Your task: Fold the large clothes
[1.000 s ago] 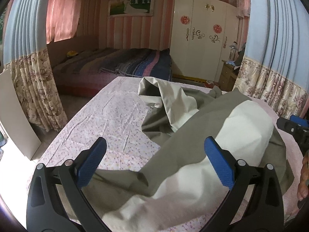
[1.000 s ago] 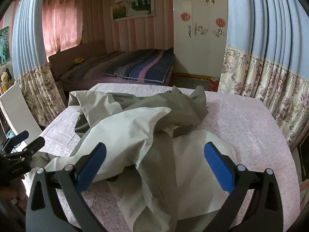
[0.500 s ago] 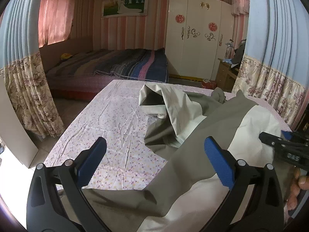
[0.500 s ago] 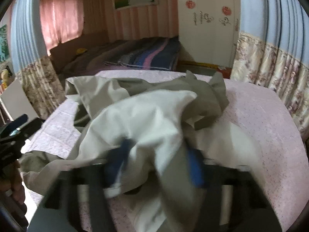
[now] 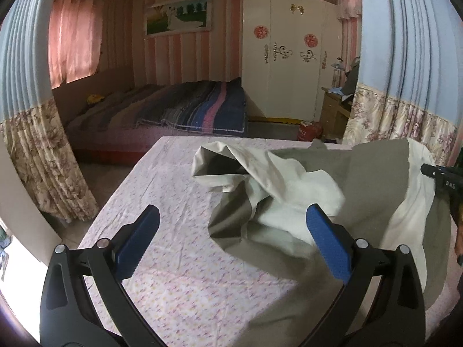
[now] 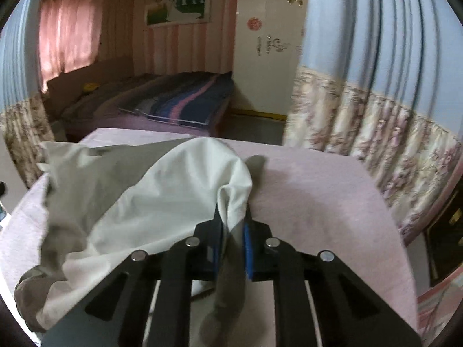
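Note:
A large olive-green garment with a pale cream lining lies crumpled on a table covered with a pink floral cloth. My left gripper is open and empty above the table's near left part, its right finger over the garment's edge. My right gripper is shut on a fold of the garment and holds it lifted above the table; its tip also shows in the left wrist view at the far right, with cloth hanging from it.
Floral and blue curtains hang at both sides of the table. Beyond it stand a bed with a striped blanket, a white wardrobe and a small wooden cabinet. A white board leans at the left.
My right gripper has closed on the garment and lifted it up and to the right. The cloth has been pulled off from under my left gripper, baring the tablecloth. My left gripper stays open.

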The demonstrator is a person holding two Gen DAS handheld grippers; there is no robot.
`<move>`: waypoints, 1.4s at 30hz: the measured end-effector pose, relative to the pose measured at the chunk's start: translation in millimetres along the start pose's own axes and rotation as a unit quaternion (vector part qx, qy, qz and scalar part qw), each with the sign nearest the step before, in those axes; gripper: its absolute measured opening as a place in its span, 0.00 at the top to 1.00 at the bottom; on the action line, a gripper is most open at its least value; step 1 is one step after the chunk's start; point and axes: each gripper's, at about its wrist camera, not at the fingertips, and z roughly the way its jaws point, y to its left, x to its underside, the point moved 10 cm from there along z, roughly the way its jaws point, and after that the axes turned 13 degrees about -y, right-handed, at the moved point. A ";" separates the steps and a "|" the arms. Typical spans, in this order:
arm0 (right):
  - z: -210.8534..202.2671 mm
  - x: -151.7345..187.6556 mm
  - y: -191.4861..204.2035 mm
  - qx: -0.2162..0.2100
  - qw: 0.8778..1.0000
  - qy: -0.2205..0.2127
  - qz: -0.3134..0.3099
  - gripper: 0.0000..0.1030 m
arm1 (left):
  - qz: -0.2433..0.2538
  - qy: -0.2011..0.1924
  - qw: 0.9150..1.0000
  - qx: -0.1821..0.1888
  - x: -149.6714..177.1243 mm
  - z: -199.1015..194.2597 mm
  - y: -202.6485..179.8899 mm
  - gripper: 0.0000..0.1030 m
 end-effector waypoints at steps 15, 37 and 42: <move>-2.2 13.3 -173.4 0.070 0.994 0.005 0.087 0.24 | 0.016 0.037 0.999 -0.008 17.6 42.6 -53.1 0.03; 33.0 58.9 -19.7 -0.091 0.991 0.056 0.076 0.95 | 0.028 0.061 0.997 0.036 27.7 150.0 -60.4 0.20; 33.1 25.4 -46.5 -0.053 0.997 0.022 0.044 0.98 | -0.003 0.095 0.994 0.044 30.7 185.4 -57.2 1.00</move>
